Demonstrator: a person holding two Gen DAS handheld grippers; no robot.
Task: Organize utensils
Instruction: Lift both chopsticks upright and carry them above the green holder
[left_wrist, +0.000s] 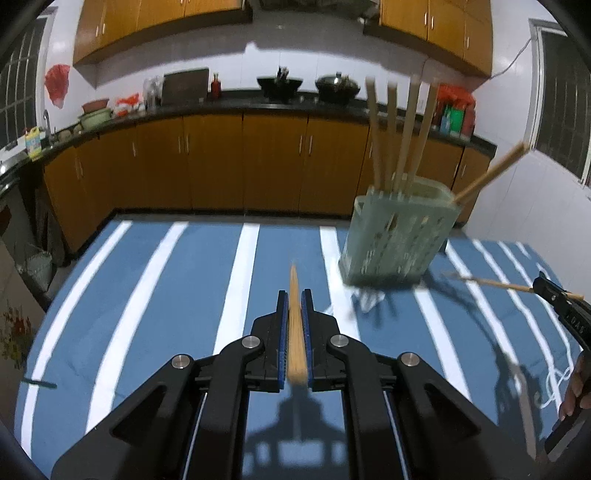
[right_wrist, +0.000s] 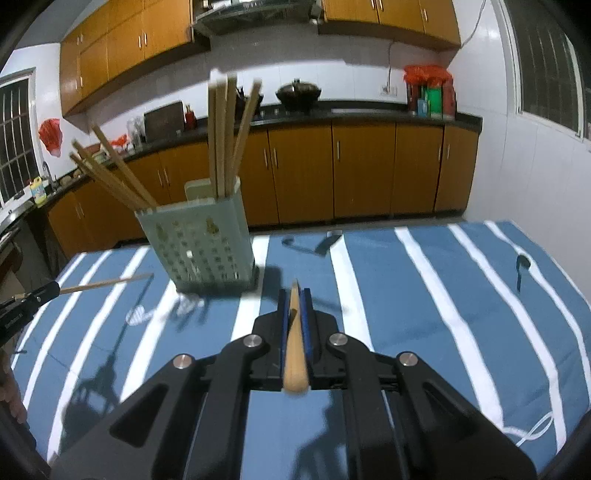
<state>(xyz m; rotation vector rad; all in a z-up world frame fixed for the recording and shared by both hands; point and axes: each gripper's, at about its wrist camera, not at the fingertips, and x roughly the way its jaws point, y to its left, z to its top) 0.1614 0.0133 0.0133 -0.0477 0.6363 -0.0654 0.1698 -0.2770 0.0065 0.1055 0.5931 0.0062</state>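
Observation:
A pale green perforated utensil holder (left_wrist: 397, 236) stands on the blue-and-white striped table and holds several wooden chopsticks (left_wrist: 406, 129). My left gripper (left_wrist: 294, 295) is shut on a wooden chopstick (left_wrist: 295, 332) pointing forward, left of and nearer than the holder. My right gripper (right_wrist: 294, 293) is shut on another wooden chopstick (right_wrist: 294, 343), right of and nearer than the holder (right_wrist: 201, 243). Each gripper shows at the edge of the other view: the right one (left_wrist: 554, 291) with its chopstick (left_wrist: 491, 282), the left one (right_wrist: 37, 291) with its chopstick (right_wrist: 107, 282).
The striped tablecloth (left_wrist: 147, 295) covers the table. Dark utensils lie on its far part (right_wrist: 325, 243) and at its right side (right_wrist: 521, 267). A small dark object (left_wrist: 40, 384) lies at the left edge. Kitchen cabinets (left_wrist: 258, 158) and a counter run behind the table.

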